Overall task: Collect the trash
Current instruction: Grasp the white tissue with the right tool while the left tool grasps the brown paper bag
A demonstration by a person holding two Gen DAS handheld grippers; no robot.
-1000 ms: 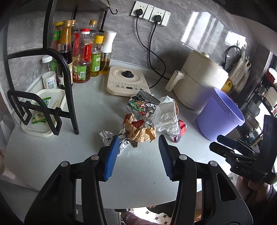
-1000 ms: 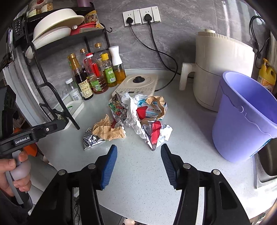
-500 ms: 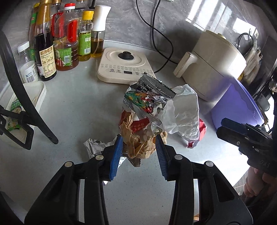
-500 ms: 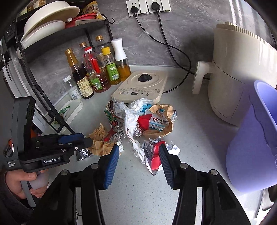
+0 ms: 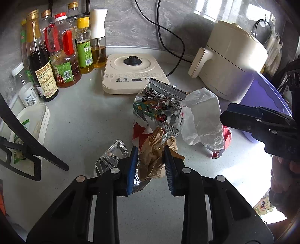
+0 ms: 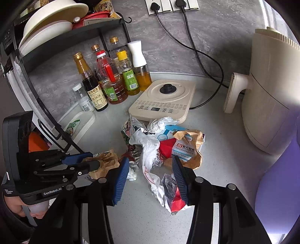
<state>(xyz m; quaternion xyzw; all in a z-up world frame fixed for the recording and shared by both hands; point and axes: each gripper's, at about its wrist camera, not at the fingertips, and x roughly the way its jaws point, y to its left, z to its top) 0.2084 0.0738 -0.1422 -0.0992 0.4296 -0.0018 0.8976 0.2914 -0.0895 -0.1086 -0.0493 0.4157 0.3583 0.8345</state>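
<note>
Crumpled brown paper (image 5: 152, 159) sits upright between my left gripper (image 5: 151, 165) jaws, its long axis running away from them toward the foil snack bag (image 5: 159, 110). The jaws have narrowed onto it since half a second ago and now pinch its sides. My right gripper (image 6: 150, 174) has come lower; its jaws stand open astride the white plastic bag (image 6: 150, 150) on the surface (image 5: 84, 122).

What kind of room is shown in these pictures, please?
Most likely a home kitchen counter. Glass bottles of oil and sauce stand by the grey wall, a cream induction cooktop sits plugged in, and white bowls are stacked on a black rack.
</note>
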